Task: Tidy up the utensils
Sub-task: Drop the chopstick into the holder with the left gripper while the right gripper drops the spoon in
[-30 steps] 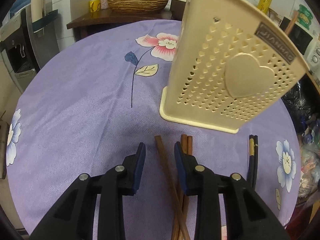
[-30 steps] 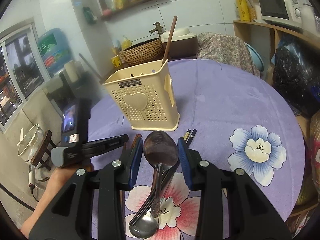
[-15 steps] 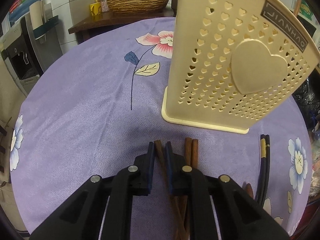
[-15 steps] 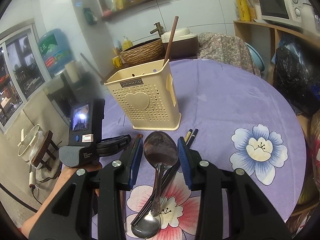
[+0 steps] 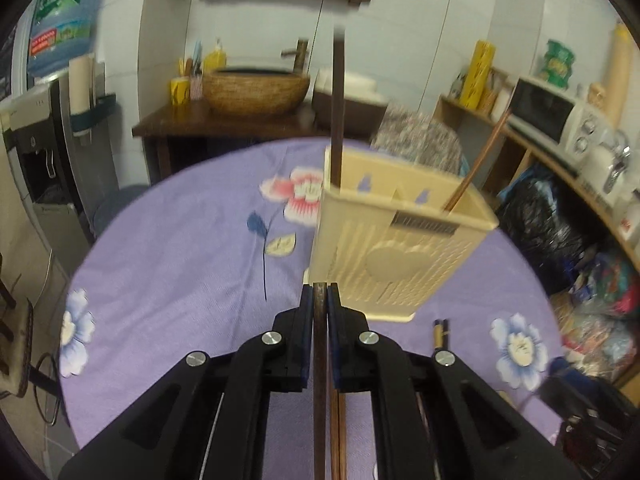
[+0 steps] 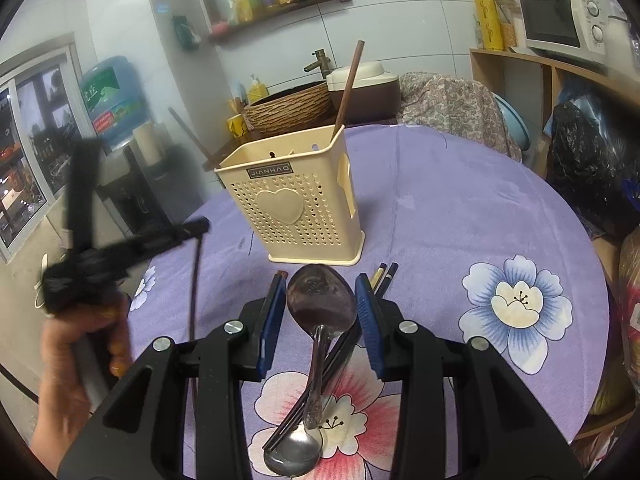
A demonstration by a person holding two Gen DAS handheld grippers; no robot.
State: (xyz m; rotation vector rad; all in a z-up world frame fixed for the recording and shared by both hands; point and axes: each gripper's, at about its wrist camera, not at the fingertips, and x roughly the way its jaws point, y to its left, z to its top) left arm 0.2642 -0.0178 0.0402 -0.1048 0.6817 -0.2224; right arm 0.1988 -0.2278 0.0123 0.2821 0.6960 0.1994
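My left gripper (image 5: pixel 320 292) is shut on a brown wooden chopstick (image 5: pixel 319 360) and holds it lifted above the purple tablecloth, in front of the cream utensil holder (image 5: pixel 396 252). The right wrist view shows that gripper (image 6: pixel 196 226) blurred, with the chopstick (image 6: pixel 195 280) hanging down. Two chopsticks (image 6: pixel 350 84) stand in the holder (image 6: pixel 296 204). My right gripper (image 6: pixel 320 298) is open, with a metal spoon (image 6: pixel 322 300) lying between its fingers. More brown chopsticks (image 5: pixel 339 420) lie below the left gripper.
Black chopsticks (image 6: pixel 384 276) lie right of the spoon, and a second spoon (image 6: pixel 294 450) lies near the table edge. A woven basket (image 5: pixel 256 88) sits on a dark side table behind. A microwave (image 6: pixel 568 20) stands on shelves at the right.
My left gripper closed on one brown chopstick, lifted it off the cloth and tilted upward. The right gripper stayed still over the spoon.
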